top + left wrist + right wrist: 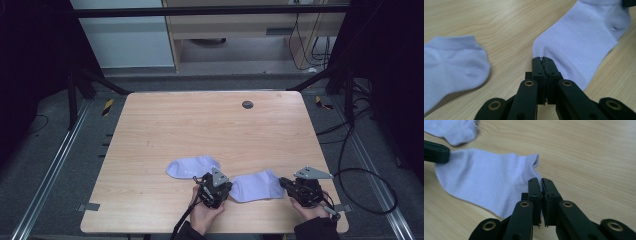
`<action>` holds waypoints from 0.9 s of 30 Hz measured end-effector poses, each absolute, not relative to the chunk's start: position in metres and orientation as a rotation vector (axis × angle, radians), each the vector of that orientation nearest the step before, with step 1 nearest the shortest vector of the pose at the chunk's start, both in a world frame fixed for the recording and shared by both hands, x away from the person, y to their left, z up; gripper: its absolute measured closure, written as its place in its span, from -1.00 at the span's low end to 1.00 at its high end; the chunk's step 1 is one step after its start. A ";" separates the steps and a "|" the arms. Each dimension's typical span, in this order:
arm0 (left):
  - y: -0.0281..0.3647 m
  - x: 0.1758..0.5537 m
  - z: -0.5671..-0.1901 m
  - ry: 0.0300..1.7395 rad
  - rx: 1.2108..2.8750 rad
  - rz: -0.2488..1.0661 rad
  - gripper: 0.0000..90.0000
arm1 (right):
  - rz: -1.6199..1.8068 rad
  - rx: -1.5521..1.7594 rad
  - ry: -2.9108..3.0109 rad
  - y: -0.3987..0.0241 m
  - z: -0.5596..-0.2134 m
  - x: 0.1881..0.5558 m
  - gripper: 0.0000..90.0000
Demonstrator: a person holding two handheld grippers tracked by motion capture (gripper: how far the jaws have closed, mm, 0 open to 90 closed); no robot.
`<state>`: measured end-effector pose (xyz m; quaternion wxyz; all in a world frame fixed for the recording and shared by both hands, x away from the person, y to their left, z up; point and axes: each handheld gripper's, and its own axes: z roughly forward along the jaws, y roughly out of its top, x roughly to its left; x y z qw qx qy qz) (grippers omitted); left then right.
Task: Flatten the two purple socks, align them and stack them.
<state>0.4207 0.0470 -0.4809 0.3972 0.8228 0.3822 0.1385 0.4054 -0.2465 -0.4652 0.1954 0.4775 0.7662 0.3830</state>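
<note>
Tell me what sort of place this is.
Probably a lab bench set up for recording handling work, not a home. A bare wooden table stands inside a black metal frame, loose cables trail over grey carpet, and each hand holds tongs on a sock.

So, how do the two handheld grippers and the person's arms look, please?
Both grippers, left gripper and right gripper, are black with two flat jaws and brass-coloured rivets. Each carries a grey three-cornered plate and trails a black cable. The sleeves are dark.

socks (257, 186) pale lilac, plain | tongs (543, 62) black | table (200, 130) light woodgrain
</note>
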 end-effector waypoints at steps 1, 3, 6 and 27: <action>0.050 0.420 -0.480 0.970 2.079 0.351 0.96 | 1.090 1.326 2.145 -0.244 -0.462 0.404 0.93; 0.057 0.420 -0.477 0.975 2.064 0.343 0.96 | 1.107 1.315 2.142 -0.241 -0.458 0.401 0.93; 0.071 0.418 -0.471 0.981 2.037 0.345 0.96 | 1.144 1.294 2.142 -0.234 -0.453 0.398 0.93; 0.130 0.405 -0.477 1.085 2.039 0.362 0.96 | 1.209 1.249 2.280 -0.176 -0.466 0.401 0.93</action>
